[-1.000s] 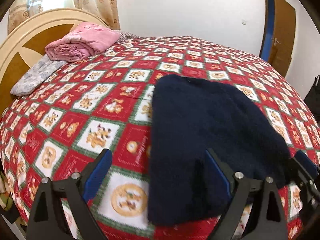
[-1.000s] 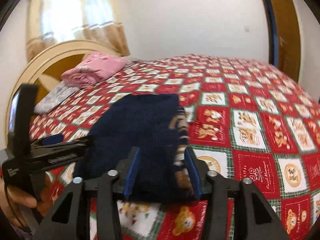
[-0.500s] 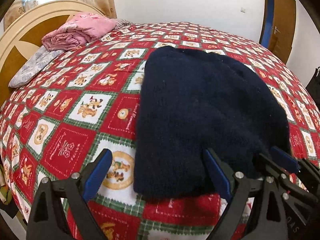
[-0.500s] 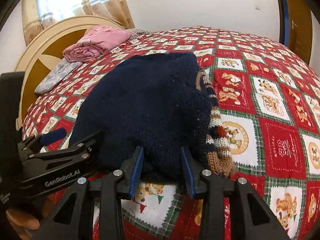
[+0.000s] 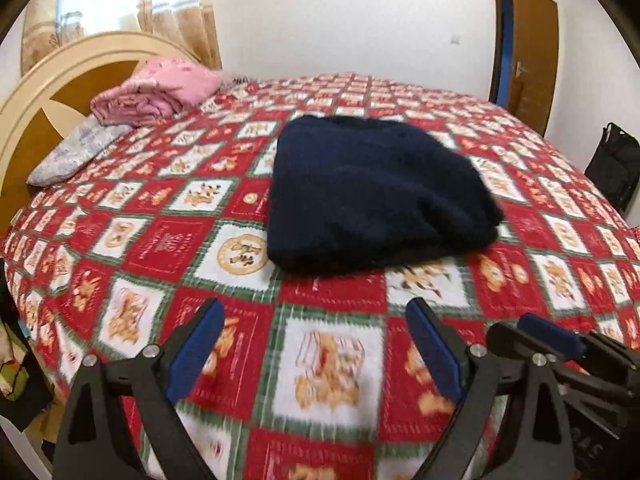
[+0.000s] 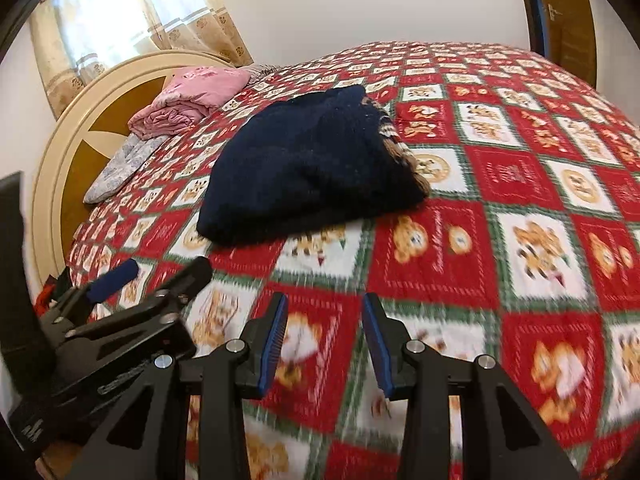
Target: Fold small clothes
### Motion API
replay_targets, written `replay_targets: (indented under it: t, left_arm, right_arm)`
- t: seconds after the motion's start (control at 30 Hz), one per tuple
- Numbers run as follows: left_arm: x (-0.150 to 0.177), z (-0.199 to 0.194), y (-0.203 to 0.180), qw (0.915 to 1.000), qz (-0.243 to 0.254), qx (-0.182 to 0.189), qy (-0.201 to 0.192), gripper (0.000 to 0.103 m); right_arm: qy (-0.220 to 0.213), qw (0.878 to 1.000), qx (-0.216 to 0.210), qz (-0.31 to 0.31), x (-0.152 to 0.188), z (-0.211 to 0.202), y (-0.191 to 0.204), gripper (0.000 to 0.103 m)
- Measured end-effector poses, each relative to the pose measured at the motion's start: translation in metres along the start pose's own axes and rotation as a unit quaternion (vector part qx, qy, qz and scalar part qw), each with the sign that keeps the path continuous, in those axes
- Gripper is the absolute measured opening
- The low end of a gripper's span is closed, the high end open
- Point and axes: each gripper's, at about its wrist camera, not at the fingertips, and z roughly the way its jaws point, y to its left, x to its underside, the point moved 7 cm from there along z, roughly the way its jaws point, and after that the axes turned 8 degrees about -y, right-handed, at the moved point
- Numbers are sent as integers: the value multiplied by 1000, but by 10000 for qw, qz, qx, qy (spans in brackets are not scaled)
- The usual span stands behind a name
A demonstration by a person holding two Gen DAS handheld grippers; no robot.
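Observation:
A folded navy knit sweater (image 5: 372, 196) lies on the red patterned bedspread (image 5: 160, 240); in the right wrist view (image 6: 308, 172) its striped brown cuff (image 6: 404, 156) shows at the right edge. My left gripper (image 5: 316, 344) is wide open and empty, held back from the sweater's near edge. My right gripper (image 6: 324, 332) is open with a narrower gap, empty, also short of the sweater. Each gripper shows in the other's view, the right one (image 5: 552, 340) and the left one (image 6: 116, 284).
A folded pink blanket (image 5: 156, 92) and a grey floral pillow (image 5: 76, 152) lie by the cream headboard (image 5: 48, 80) at the far left. A brown door (image 5: 528, 44) and a black bag (image 5: 616, 164) stand at the right.
Both grippers have pulled back from the sweater, which now lies free and folded on the bed. The right gripper's fingers, earlier around the sweater's edge, are now clear of it.

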Motion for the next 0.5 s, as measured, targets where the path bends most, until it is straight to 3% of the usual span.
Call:
replay_targets:
  t: [0.27, 0.5]
  left_arm:
    - [6, -45, 3, 9998, 56, 69, -167, 94]
    - [26, -71, 4, 9997, 215, 87, 59, 95]
  right_arm:
    - [22, 9997, 156, 206, 14, -38, 1, 41]
    - [558, 9965, 399, 486, 41, -65, -2, 47]
